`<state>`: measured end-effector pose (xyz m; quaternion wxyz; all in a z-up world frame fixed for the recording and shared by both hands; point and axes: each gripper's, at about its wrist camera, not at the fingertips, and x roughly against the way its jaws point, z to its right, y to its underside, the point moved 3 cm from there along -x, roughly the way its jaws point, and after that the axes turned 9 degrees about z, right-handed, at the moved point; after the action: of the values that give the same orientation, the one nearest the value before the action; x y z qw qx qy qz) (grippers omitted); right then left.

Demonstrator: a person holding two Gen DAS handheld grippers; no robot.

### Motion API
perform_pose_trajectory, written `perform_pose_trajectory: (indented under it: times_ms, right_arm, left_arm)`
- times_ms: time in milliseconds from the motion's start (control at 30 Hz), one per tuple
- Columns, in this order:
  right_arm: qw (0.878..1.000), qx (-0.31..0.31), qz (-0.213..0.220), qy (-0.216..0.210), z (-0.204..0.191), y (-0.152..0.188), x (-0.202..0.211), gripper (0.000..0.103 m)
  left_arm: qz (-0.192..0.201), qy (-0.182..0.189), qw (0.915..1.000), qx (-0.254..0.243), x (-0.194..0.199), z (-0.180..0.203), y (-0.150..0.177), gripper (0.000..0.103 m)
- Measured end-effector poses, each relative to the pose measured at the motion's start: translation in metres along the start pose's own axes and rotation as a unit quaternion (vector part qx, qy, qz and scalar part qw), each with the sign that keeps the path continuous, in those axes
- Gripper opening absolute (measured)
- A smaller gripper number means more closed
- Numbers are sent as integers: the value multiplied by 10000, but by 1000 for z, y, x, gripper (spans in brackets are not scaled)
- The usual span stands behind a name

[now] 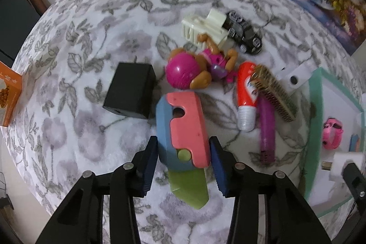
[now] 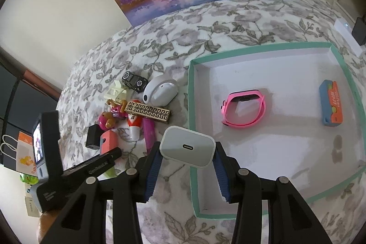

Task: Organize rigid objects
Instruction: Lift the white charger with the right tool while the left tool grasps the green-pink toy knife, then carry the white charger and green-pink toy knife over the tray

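The surface is a bed or bench covered in a grey-and-white leaf-patterned plush cloth (image 1: 96,22); which of the two I cannot tell. At the far left edge an orange printed carton (image 1: 9,95) shows writing too blurred to read. Next comes a matt black rectangular power adapter (image 1: 130,89), then the left hand-held gripper (image 1: 184,153). Its blue pads flank a pink, blue and green plastic toy folding knife (image 1: 183,129) lying on the cloth; the right pad touches the pink edge and the left sits against the blue body, so the jaws look narrowed onto it, though it is not yet lifted.

Right of it lie a magenta-helmeted brown toy puppy figure (image 1: 189,71), a red-and-white squeeze tube (image 1: 246,95) with unreadable print, and a gold-and-black Greek-key patterned bar (image 2: 148,111).

The right hand-held gripper (image 2: 186,162) holds a white wall charger block with one oval port (image 2: 187,148) just over the near-left rim of the shallow mint-edged white cardboard tray (image 2: 193,129). Inside lie a pink plastic watch band (image 2: 243,110) and a blue-and-orange case (image 2: 331,104) with illegible lettering.

The step appears to be sorting into the tray: the charger likely needs carrying inward and releasing, the knife a firm pinch and lift.
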<state>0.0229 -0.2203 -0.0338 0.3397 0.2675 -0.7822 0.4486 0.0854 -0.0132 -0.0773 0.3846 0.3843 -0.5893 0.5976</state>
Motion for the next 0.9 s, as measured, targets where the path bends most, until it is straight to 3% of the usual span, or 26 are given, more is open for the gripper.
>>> perform_pose_trajectory:
  times_ms: [200,300,767,900]
  right_arm:
    - [9998,-101,157,-63,8,-6,11,47]
    - [9995,-159,252,-63,13,-10,18,47]
    - [9956,-696,626,75,65,-23,47,47]
    - [9928,-815,789,384,83,-27,61,47]
  left_arm:
    - [383,124,9992,-25,32,9,-11,43]
    - [629,160,9978,-133,48,15,-13,34]
    - [1200,426,9884,-832,94,68,-13,34]
    - [1392,588,9821,-1126,117,93,-12,34]
